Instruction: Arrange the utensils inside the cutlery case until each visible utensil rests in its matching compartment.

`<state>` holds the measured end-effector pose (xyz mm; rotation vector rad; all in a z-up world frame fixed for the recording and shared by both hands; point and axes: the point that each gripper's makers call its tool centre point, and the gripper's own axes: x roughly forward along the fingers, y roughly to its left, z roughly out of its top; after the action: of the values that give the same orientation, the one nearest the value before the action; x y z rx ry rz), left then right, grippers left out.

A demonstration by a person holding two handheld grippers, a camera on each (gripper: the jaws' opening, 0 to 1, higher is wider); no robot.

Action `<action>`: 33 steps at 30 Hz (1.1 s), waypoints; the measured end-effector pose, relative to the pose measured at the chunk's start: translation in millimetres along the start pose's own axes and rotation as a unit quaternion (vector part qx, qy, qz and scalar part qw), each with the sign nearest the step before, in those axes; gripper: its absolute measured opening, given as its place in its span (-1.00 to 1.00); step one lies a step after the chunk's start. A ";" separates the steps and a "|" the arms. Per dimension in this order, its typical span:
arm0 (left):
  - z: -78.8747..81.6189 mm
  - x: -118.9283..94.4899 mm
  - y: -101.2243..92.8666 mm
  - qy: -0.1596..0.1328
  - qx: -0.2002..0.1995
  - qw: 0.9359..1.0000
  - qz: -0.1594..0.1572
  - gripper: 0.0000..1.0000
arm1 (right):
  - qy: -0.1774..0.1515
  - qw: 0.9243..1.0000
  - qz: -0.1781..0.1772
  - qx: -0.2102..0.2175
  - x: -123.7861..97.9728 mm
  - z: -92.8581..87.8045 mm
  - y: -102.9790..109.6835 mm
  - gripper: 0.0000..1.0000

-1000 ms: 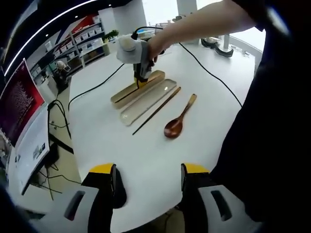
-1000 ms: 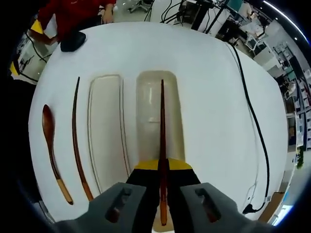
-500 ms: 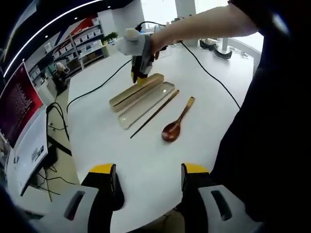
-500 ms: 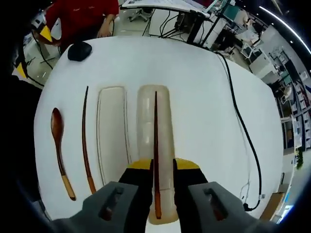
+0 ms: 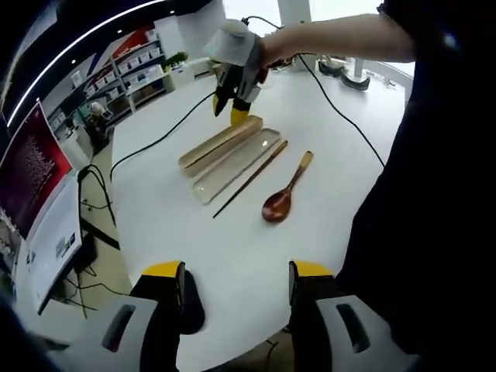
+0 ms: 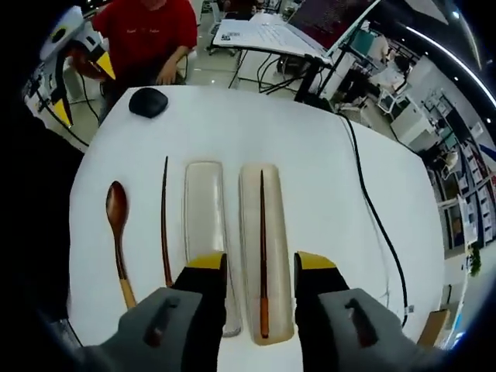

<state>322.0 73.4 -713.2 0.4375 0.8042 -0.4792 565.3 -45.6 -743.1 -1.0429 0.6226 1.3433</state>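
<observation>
Chopsticks first, since one is sorted and one is not. Reading the right gripper view from your right claw's [image 6: 260, 275] left side across: the spoon [image 6: 118, 225] lies farthest left on the desk [image 6: 310, 155], then the loose chopstick [image 6: 165, 221], then the lid [image 6: 204, 209] just ahead of the left jaw, then the case [image 6: 248, 232] between the jaws with a chopstick [image 6: 262, 256] lying inside it. All four run lengthwise straight away from the claw; the spoon's bowl is at the far end, its handle toward you. That claw is spread wide and holds nothing, hovering over the case's near end. Your left claw [image 5: 236, 291] is also open and empty, well back from the set. By my reading, one chopstick is placed; next, shift left and pinch the loose chopstick near its close end, keeping it parallel to the case.
</observation>
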 end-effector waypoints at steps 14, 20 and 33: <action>-7.9 -16.5 5.4 0.007 0.018 0.999 0.032 0.13 | -0.033 0.999 0.008 0.004 -31.8 3.0 15.1 -0.31; -1.7 -19.6 3.0 0.003 0.021 0.999 0.038 0.14 | -0.045 0.999 0.022 0.003 -38.8 -1.4 34.9 -0.26; 4.0 -30.3 3.3 0.010 0.034 0.998 0.053 0.16 | -0.054 0.998 0.037 0.003 -40.5 -9.8 68.8 -0.25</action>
<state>307.9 81.2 -687.0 0.5463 0.7820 -0.4038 493.8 -79.7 -729.3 -0.9439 0.5892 1.4519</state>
